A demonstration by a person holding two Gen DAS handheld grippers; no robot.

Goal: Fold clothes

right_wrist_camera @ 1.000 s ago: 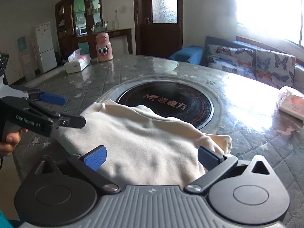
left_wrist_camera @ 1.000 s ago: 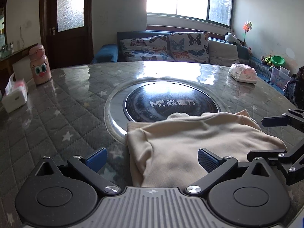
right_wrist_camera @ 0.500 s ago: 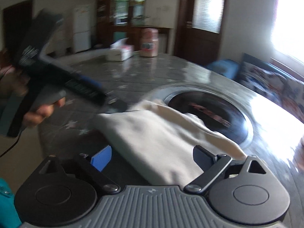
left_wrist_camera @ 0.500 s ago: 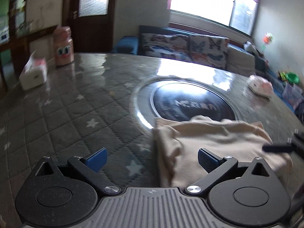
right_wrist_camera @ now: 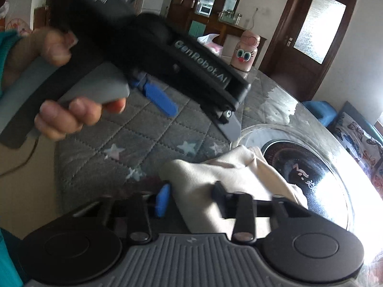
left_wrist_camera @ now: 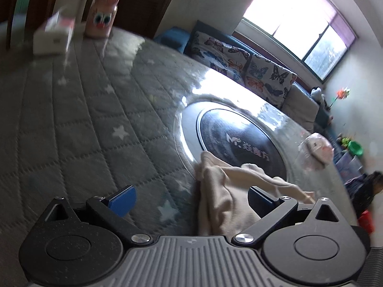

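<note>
A round table (left_wrist_camera: pixel 71 124) under a grey quilted cover fills both views, a dark glass disc (left_wrist_camera: pixel 241 141) at its middle. The cream garment (right_wrist_camera: pixel 229 177) lies bunched at the disc's six o'clock edge; it looks soft, light and floppy, best pinched at a hem or corner. The right gripper (right_wrist_camera: pixel 190 197) has just been closing with cloth between its pads, though blur hides whether they pinch. The left gripper (left_wrist_camera: pixel 191 201) is spread wide, cloth beside one pad.
</note>
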